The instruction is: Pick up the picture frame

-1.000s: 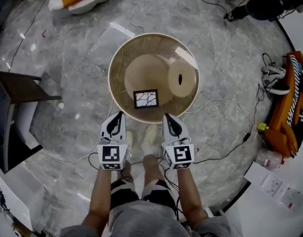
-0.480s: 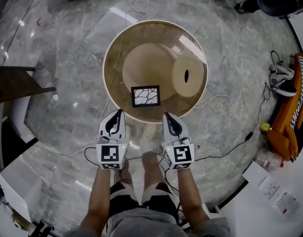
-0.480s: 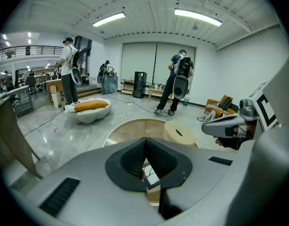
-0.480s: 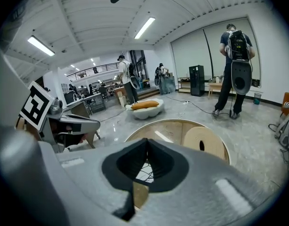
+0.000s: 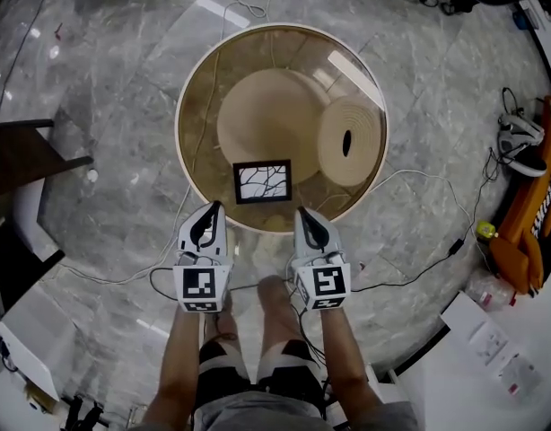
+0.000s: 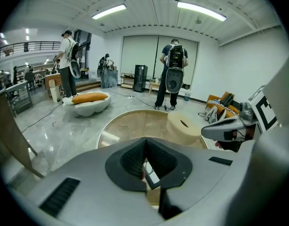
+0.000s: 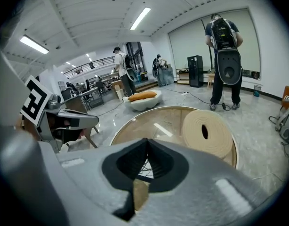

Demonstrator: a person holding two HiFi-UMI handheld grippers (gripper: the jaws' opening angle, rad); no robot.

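A small black picture frame [image 5: 263, 180] with a white crackle print lies flat near the front edge of a round glass table [image 5: 195, 79]. My left gripper [image 5: 210, 208] and right gripper [image 5: 302, 214] hover side by side just short of the table's near rim, both shut with nothing between the jaws. The frame lies ahead of them and between them. In the left gripper view a corner of the picture frame [image 6: 152, 177] shows through the gap below the meeting jaws. The picture frame [image 7: 143, 168] also peeks out under the tips in the right gripper view.
Under the glass sits a tan rounded base [image 5: 268, 119] and a tan ribbed roll [image 5: 351, 140] with a slot. Cables [image 5: 419, 187] trail on the marble floor. A dark chair [image 5: 24, 155] stands left, orange bags [image 5: 531, 214] right. Two people [image 6: 175, 69] stand beyond the table.
Both grippers have sunk toward the table, and the table and frame look larger and closer in the head view. The jaws stayed shut.
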